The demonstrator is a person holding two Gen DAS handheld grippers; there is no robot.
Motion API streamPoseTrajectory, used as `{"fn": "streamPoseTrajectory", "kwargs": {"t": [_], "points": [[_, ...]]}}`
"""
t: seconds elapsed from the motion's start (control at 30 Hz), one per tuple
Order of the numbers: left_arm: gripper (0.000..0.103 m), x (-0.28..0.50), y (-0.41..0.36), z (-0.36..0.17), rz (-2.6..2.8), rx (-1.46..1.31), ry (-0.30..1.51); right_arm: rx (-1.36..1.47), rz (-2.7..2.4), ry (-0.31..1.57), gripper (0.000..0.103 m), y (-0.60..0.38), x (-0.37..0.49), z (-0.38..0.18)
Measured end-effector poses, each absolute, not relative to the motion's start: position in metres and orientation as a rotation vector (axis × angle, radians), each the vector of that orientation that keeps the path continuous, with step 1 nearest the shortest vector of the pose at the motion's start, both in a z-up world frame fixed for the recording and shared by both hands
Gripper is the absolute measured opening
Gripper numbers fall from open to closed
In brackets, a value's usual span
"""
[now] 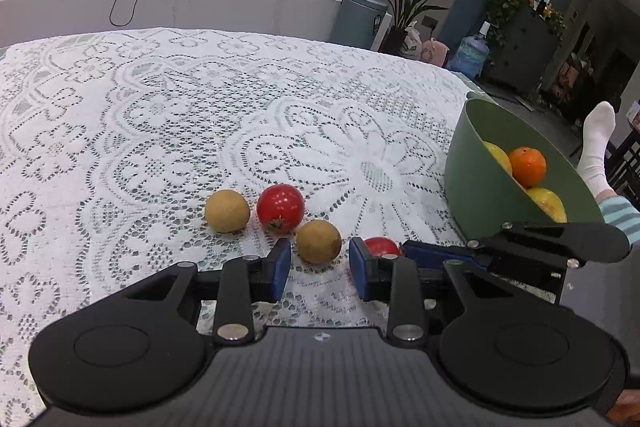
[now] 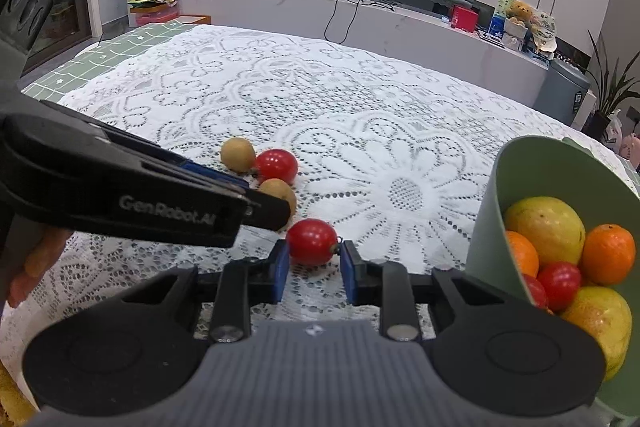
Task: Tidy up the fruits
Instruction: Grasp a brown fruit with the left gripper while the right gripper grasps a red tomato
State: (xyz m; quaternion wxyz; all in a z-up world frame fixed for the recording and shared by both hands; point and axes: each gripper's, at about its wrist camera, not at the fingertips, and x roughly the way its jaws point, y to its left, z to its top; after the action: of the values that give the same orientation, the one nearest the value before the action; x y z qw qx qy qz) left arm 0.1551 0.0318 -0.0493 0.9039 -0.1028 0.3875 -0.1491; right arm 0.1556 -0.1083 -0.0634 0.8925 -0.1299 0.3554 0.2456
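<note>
Right gripper (image 2: 312,269) clamps a red tomato (image 2: 312,241) lengthwise (stem tip toward its right pad), long axis lying level.

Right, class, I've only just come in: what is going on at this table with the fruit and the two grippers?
A person is sorting fruit with two handheld grippers. The right gripper is shut on a red tomato lying on the lace tablecloth. The left gripper sits around a brown fruit. Another tomato and brown fruit wait nearby. The green bowl already holds oranges, yellow fruit and tomatoes.
</note>
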Motion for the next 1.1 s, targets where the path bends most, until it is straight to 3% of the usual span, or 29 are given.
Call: {"fn": "streamPoseTrajectory", "kwargs": {"t": [0.2, 0.37, 1.1], "points": [[0.037, 0.159, 0.029, -0.051, -0.299, -0.205, 0.791, -0.315, 0.510, 0.706, 0.025, -0.105, 0.153, -0.065], [0.029, 0.159, 0.026, -0.052, -0.299, -0.177, 0.797, -0.310, 0.521, 0.701, 0.025, -0.104, 0.155, -0.066], [0.028, 0.148, 0.025, -0.048, -0.281, -0.156, 0.771, -0.309, 0.528, 0.713, 0.024, -0.104, 0.155, -0.070]]}}
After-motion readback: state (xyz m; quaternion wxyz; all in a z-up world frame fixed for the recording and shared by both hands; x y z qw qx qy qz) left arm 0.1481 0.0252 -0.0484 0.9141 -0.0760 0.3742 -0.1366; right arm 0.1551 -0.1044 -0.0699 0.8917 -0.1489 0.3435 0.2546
